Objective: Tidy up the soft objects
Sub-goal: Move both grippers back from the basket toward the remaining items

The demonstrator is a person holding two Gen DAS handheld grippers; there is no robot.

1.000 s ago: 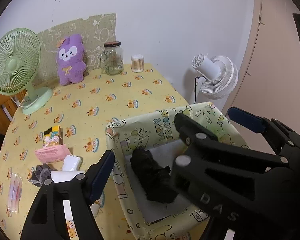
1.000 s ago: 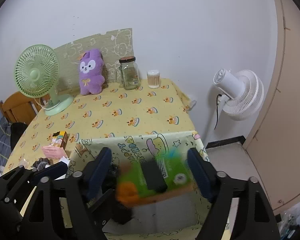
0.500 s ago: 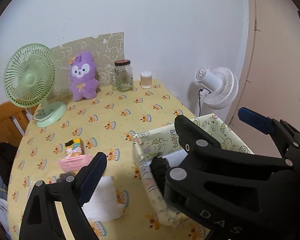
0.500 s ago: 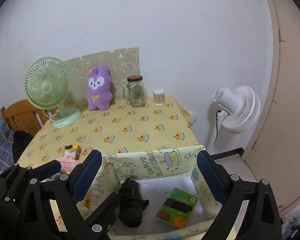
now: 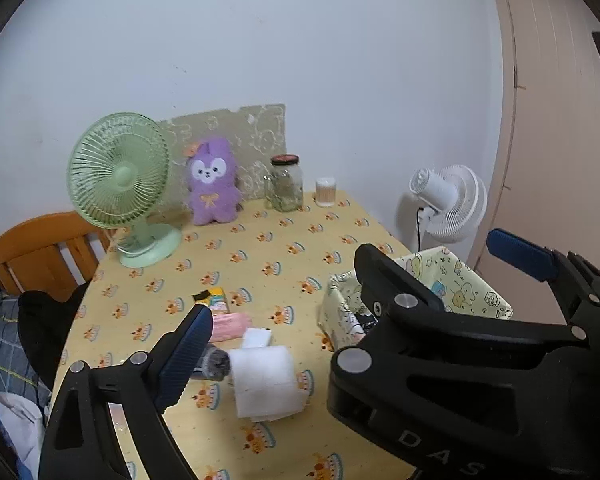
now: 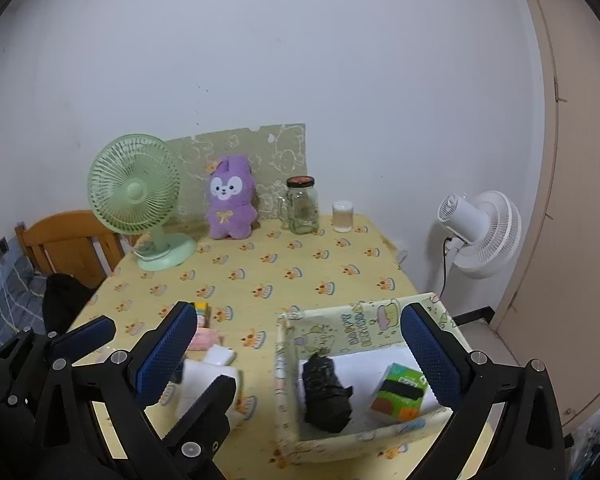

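Note:
A yellow cartoon-print fabric box (image 6: 364, 330) stands on the table's right front; it also shows in the left wrist view (image 5: 464, 284). Inside lie a black rolled item (image 6: 324, 388) and a green-and-orange packet (image 6: 400, 394). On the table left of the box are a white folded cloth (image 5: 266, 380), a pink pack (image 5: 230, 326), a small white pack (image 5: 256, 338) and a dark roll (image 5: 214, 364). My left gripper (image 5: 348, 288) is open and empty above them. My right gripper (image 6: 300, 348) is open and empty over the box.
A green desk fan (image 6: 140, 200), a purple plush (image 6: 230, 198), a glass jar (image 6: 302, 206) and a cotton-swab cup (image 6: 343, 217) stand at the table's back. A small yellow carton (image 5: 216, 298) lies mid-table. A white floor fan (image 6: 480, 232) and wooden chair (image 6: 66, 248) flank the table.
The green-and-orange packet left my right gripper and now lies in the box. Both grippers have pulled back and up; the left has swung left toward the loose items.

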